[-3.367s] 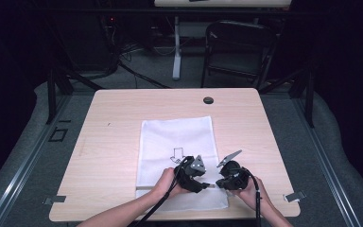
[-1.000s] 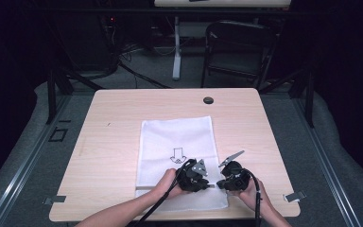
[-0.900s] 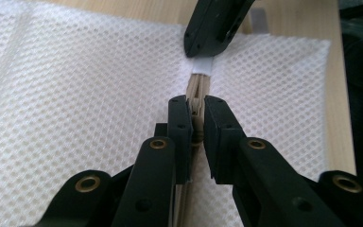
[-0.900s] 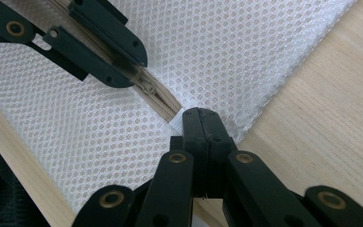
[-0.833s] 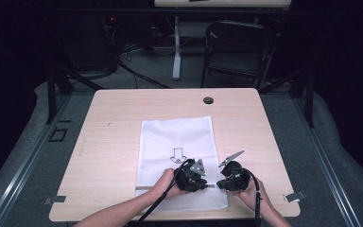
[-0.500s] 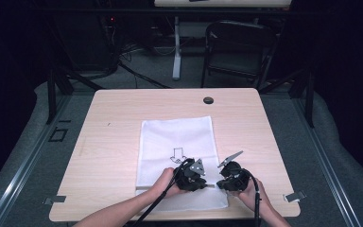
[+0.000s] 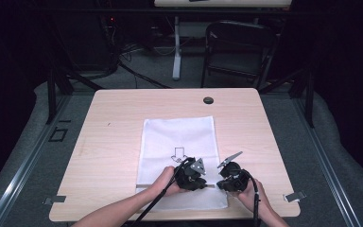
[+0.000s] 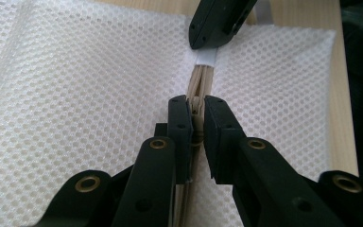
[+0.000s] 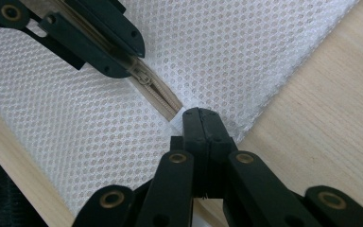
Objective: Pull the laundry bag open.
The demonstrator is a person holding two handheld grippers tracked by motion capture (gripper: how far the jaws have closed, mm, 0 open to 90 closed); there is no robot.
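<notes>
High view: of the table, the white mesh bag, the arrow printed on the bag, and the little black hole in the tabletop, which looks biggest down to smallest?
1. table
2. white mesh bag
3. printed arrow
4. black hole; it looks only a little smaller than the arrow and lies farther from the camera, so their order is unsure.

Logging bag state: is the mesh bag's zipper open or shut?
Partly open: the zipper teeth gape between the left gripper and right gripper.

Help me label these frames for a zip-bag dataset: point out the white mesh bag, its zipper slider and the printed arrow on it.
White mesh zip bag (image 7: 179, 135): high view, bare upper panel.
Small beige zipper slider (image 9: 142, 75): right gripper view, slider body beside the left hand-held gripper's jaw tip.
Black outlined arrow print (image 7: 178, 154): high view, arrow shaft.
</notes>
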